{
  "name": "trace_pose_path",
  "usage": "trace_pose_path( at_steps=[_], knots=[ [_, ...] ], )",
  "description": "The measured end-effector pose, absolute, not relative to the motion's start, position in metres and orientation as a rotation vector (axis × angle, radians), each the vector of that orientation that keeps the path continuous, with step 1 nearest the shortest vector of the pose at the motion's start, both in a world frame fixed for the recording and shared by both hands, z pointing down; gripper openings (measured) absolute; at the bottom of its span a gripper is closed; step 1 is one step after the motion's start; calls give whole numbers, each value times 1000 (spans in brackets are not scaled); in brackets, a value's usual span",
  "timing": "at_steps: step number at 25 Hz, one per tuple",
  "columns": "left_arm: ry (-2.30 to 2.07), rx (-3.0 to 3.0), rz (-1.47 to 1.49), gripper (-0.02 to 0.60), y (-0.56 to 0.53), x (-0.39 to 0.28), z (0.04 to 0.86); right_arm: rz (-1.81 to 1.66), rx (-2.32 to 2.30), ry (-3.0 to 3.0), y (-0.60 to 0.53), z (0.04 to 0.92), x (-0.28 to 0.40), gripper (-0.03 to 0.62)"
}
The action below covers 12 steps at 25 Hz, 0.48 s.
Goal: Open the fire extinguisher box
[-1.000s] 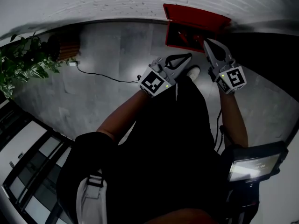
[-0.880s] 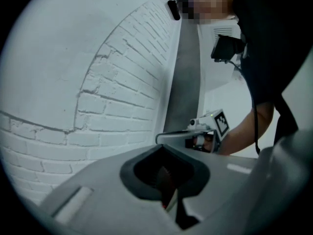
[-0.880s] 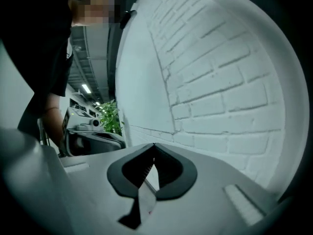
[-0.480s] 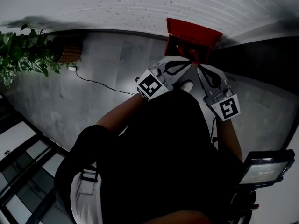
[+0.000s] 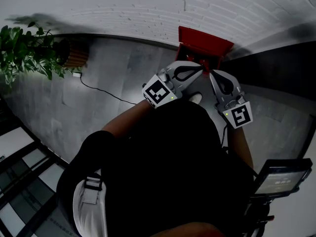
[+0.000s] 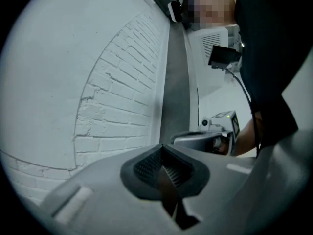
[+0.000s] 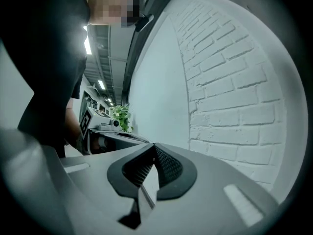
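Fire extinguisher box (image 5: pixel 206 43): location? asks the first technician.

– Red unit on the grey floor (image 5: pixel 98 102), replies the second. It is set against the foot of the white brick wall (image 5: pixel 148 9), at the far side of the scene, right of centre. Both gripper tips cover its near part. Whether the lid is raised cannot be determined.

– Left gripper (image 5: pixel 200 69): condition?

– Jaws clenched, pads meeting, nothing between them. The tip is directed at the wall and overlaps the box in the head view. Contact with the box cannot be confirmed.

– Right gripper (image 5: pixel 212 75)?

– Same condition: jaws clenched and empty. It sits just right of the left gripper, the two tips near each other, and it also faces the brick wall.

– Other items?

– A potted plant (image 5: pixel 24 48) at the far left, well apart from the box. A thin cable (image 5: pixel 103 89) lies on the floor to the right of the plant.
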State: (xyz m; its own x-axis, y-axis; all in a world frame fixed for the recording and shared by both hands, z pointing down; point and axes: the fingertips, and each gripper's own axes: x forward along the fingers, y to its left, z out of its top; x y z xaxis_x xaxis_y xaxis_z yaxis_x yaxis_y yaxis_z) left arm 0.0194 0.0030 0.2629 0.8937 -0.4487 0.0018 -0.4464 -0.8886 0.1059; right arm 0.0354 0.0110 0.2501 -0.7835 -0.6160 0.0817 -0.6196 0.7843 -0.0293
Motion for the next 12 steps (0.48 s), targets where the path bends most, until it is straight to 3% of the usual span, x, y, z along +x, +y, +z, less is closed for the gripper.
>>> trace_pose_path(
  at_steps=[12],
  knots=[
    [-674, 2975, -17, 0, 8, 19, 251, 77, 1040, -2894, 10, 242, 36, 9]
  ],
)
